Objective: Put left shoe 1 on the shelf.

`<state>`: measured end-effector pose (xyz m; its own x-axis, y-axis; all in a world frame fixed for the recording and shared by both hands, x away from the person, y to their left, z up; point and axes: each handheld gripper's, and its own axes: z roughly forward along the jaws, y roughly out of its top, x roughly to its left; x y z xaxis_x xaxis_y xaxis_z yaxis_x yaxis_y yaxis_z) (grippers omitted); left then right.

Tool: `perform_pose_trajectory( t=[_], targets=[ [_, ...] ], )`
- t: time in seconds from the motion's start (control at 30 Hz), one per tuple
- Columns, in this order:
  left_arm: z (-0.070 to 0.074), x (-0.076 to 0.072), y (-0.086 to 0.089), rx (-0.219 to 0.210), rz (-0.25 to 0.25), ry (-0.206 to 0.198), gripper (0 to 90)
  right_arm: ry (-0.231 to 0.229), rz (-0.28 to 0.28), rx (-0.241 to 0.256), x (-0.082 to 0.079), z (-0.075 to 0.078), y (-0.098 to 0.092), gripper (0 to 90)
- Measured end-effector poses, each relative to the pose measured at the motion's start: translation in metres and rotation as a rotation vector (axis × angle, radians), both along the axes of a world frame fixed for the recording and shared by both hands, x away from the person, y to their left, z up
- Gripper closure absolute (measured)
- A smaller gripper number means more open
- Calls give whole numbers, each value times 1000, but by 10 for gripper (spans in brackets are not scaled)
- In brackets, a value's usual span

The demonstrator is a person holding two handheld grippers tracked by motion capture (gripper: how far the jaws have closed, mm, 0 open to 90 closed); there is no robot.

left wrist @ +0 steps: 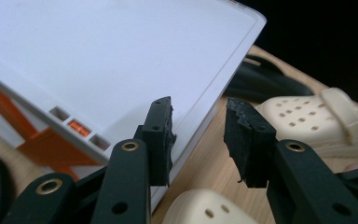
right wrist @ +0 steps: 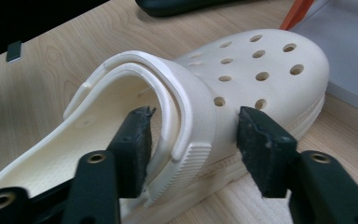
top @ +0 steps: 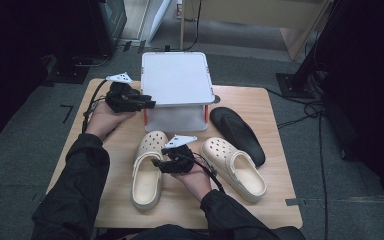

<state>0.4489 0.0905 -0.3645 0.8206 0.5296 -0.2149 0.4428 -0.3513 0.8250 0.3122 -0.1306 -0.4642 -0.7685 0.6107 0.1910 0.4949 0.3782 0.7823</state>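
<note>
At 12 o'clock on the wooden table: white rack, shelves bare | 3 o'clock: black insole | centre: 2 cream clogs | left gripper jaws apart, straddling rack's edge | right gripper jaws apart, straddling left clog's strap.
</note>
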Motion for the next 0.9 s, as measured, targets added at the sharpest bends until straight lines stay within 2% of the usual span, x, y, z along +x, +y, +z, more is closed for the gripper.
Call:
perform_pose_trajectory(
  t=[0.17,0.27,0.37,0.47,0.63,0.73,0.9],
  targets=[
    [0,-1,0,-4,10,1,628,20,-17,8,-2,3,-3,576],
    [-1,-1,1,-6,9,-1,629,32,-39,14,-4,5,-6,657],
    [-1,-1,1,-3,5,-11,633,13,-68,-6,-4,9,-11,729],
    [-2,-1,1,-11,8,-7,633,3,-74,-20,-2,11,-15,747],
    [-1,-2,1,1,17,-12,649,-1,-78,-32,-3,13,-15,758],
    [0,-2,2,2,27,1,661,0,-83,-33,-2,14,-16,760],
    [0,-2,2,1,25,1,664,-3,-118,-35,4,21,-23,765]
  ],
)
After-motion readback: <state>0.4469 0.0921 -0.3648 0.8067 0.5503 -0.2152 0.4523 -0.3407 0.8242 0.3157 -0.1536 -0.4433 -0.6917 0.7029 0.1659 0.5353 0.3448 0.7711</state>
